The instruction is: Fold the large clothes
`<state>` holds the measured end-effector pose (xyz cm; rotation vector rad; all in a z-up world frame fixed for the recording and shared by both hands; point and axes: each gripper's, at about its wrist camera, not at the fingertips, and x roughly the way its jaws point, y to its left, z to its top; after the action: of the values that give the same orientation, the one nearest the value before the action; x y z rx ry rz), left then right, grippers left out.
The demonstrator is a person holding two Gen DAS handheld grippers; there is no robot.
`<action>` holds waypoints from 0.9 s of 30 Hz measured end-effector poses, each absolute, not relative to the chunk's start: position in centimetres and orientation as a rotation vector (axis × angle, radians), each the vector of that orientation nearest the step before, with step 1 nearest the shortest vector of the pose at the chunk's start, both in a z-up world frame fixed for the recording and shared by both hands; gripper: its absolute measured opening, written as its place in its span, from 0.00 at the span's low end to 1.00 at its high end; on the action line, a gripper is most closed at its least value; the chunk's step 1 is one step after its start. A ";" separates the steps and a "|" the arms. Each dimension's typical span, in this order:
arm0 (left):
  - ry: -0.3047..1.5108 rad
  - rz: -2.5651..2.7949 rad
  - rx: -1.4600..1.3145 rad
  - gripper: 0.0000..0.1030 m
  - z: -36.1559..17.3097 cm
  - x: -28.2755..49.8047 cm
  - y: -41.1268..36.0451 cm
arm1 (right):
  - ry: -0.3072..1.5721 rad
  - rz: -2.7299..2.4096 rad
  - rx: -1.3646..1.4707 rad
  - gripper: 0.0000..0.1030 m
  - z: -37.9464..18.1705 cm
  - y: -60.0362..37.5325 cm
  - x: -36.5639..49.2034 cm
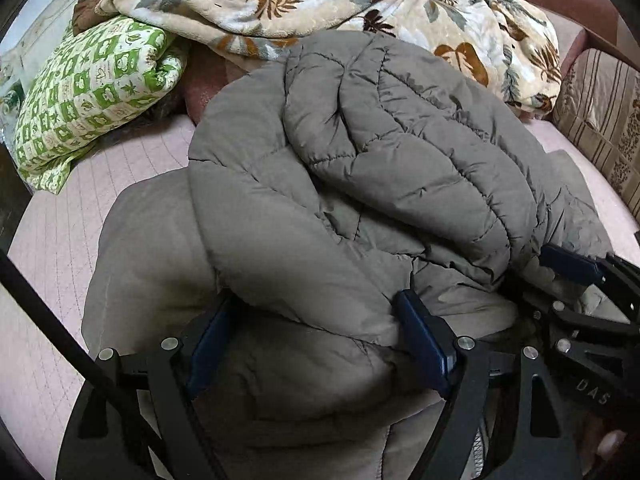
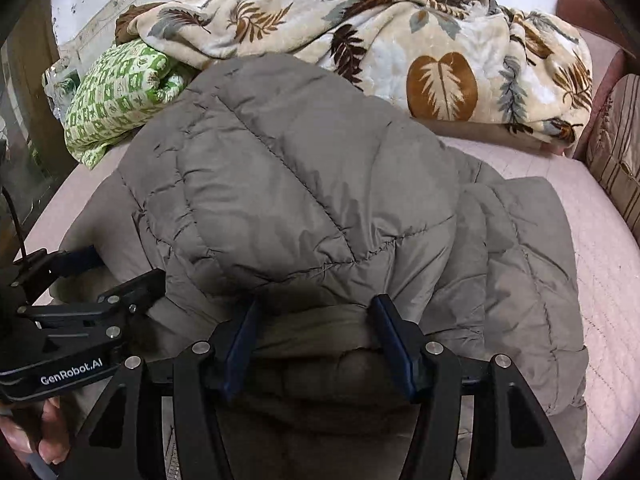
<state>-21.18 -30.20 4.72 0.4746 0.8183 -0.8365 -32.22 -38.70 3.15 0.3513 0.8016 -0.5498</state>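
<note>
The grey quilted coat (image 1: 352, 184) lies bunched at the middle of the pink bed (image 1: 60, 248), below the leaf-print blanket (image 2: 400, 40). Left gripper (image 1: 316, 340): jaws wide, straddling a puffy fold. Right gripper (image 2: 316, 340): jaws parted around the coat's edge; grip cannot be confirmed.
</note>
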 end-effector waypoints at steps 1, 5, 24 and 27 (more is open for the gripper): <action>0.817 -0.837 0.480 0.79 4.6 -21.2 -30.2 | 0.802 -0.545 0.359 0.61 3.1 -38.9 -32.3; 0.807 -0.834 0.489 0.80 4.3 -21.4 -30.3 | 0.804 -0.534 0.372 0.61 2.9 -39.1 -32.6; 0.757 -0.877 0.437 0.80 8.0 -23.3 -27.8 | 0.740 -0.499 0.420 0.61 6.6 -39.1 -36.2; 0.739 -0.868 0.415 0.80 9.3 -23.7 -26.5 | 0.726 -0.498 0.414 0.61 7.8 -38.9 -38.0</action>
<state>-23.72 -26.49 9.33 0.4155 0.7391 -0.8679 -38.03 -38.90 7.83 0.4144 0.7258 -0.4978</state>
